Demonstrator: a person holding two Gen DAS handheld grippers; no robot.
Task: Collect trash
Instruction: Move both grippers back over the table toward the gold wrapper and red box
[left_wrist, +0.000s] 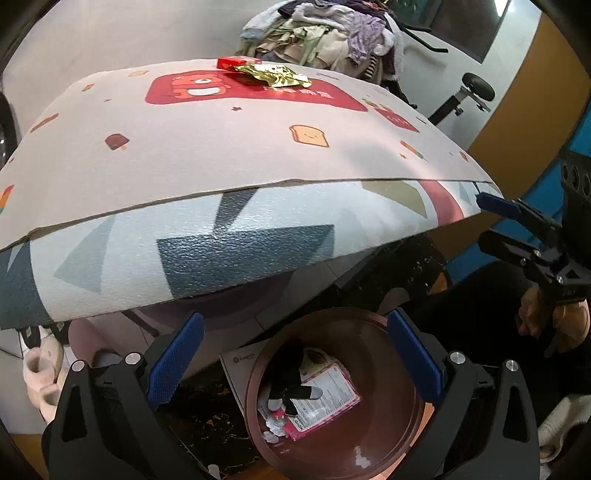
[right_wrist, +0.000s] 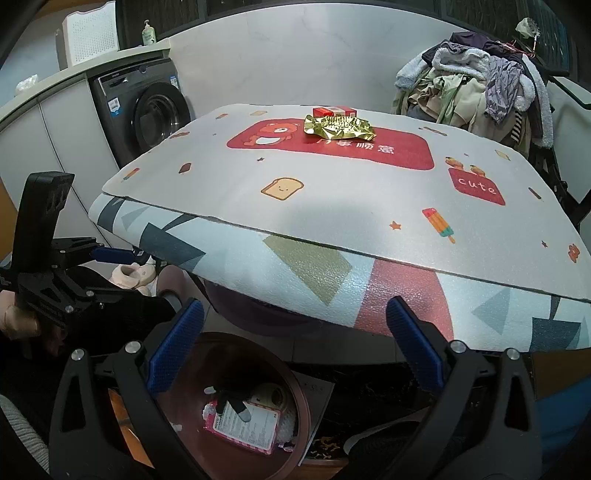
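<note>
Left wrist view: the crumpled gold foil wrapper (left_wrist: 272, 75) lies at the far end of the mat-covered table (left_wrist: 229, 155), touching a small red carton (left_wrist: 232, 61). It looks light, thin and crinkly, best pinched at a raised edge. The left gripper (left_wrist: 295, 360) hangs empty, fingers apart, over the round brown plastic bin (left_wrist: 376, 443)

Right wrist view: the right gripper (right_wrist: 293, 349) is likewise spread wide, wrapper well beyond it
</note>
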